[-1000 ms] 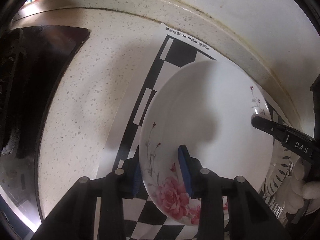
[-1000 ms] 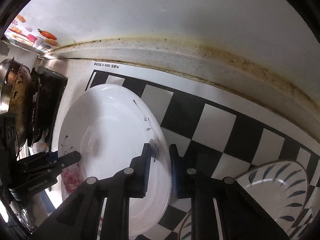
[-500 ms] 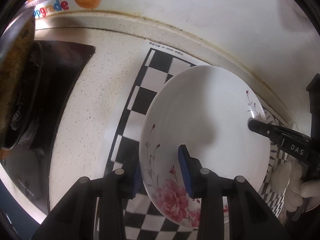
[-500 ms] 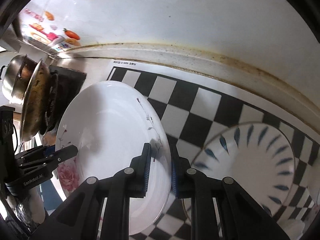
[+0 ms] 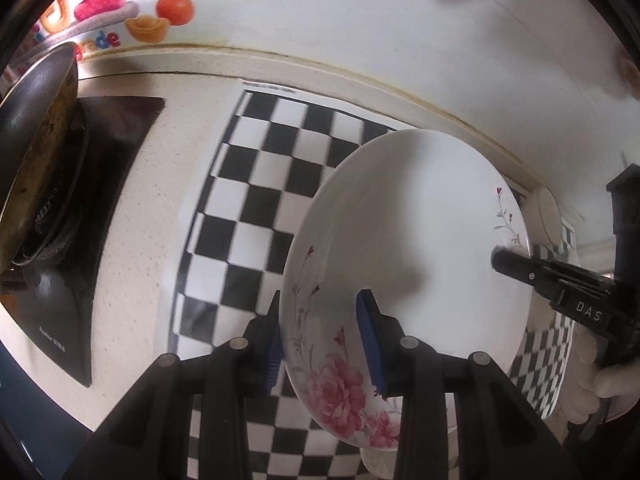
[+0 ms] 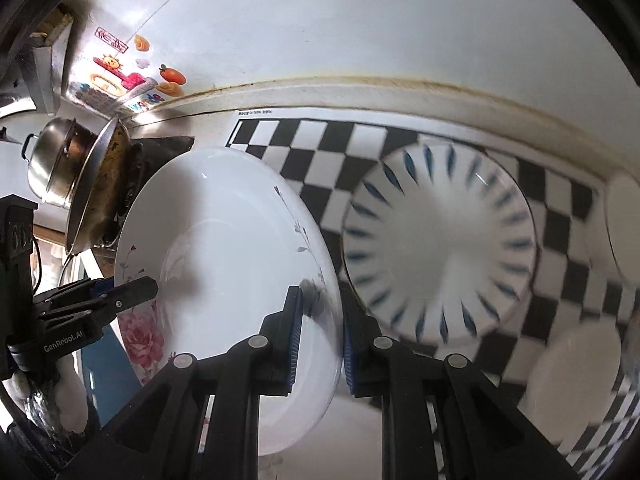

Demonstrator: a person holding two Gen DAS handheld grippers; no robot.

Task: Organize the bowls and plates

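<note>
Clearly, the white porcelain plate with pink roses (image 5: 404, 240) hangs tilted above the checkered mat (image 5: 256, 184), pinched at opposite rims by the left gripper (image 5: 320, 332) and right gripper (image 6: 316, 340). Keep both grips level and lower it squarely onto the blue-striped plate (image 6: 440, 240).

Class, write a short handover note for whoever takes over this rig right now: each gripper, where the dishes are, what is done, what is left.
Left gripper: shut on the floral plate's rose-side rim.
Right gripper: shut on the same plate's opposite rim.
The plate is held between both, lifted and tilted above the checkered mat.
The blue-leaf plate lies flat on the mat to the right, with small white dishes, blurred, beyond it.
Done: floral plate picked up.
Left: set it down, probably onto the blue-leaf plate, then sort the rest.
</note>
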